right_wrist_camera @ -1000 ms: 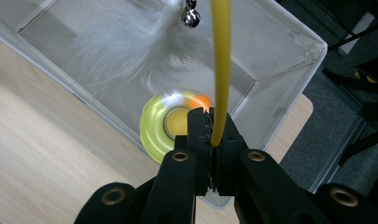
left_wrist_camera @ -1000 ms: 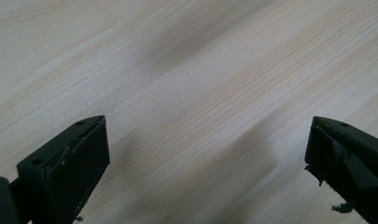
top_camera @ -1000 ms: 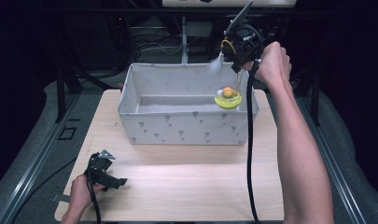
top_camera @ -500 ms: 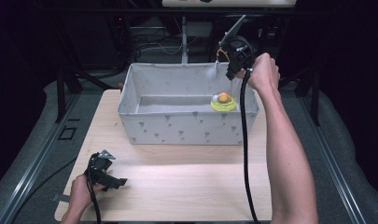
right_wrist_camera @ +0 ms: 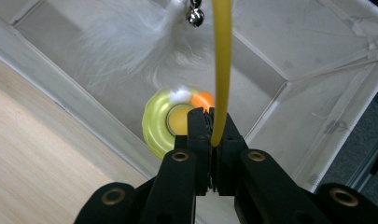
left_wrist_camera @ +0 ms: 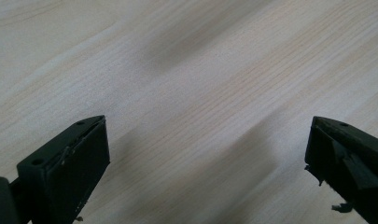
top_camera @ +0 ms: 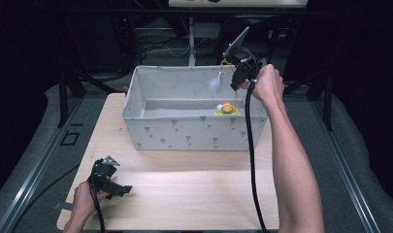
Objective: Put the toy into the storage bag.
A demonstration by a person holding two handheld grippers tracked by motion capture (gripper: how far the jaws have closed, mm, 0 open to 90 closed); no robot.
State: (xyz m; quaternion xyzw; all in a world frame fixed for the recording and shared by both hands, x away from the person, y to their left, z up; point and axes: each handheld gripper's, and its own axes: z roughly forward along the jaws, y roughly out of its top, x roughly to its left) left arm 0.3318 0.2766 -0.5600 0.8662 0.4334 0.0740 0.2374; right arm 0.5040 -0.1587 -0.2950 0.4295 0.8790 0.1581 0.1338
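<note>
R claw [right_wrist_camera: 210, 135] is clamped tight on a yellow wand [right_wrist_camera: 221, 70], w/ feather [right_wrist_camera: 130, 42] and bell [right_wrist_camera: 194, 17] dangling over the far right of the bin [top_camera: 184, 133]. Toy disc [top_camera: 227, 109] sits inside the bin, far right corner. Judging by that, wand is about over the drop spot; lowering and release are left. L claw [top_camera: 117, 187] is wide open, empty, low over the near left of the table [top_camera: 194, 194].

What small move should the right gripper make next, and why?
Probably lower a little and open. The right gripper is shut on the yellow wand above the grey bin; the toy's yellow base already seems to sit on the bin floor.
</note>
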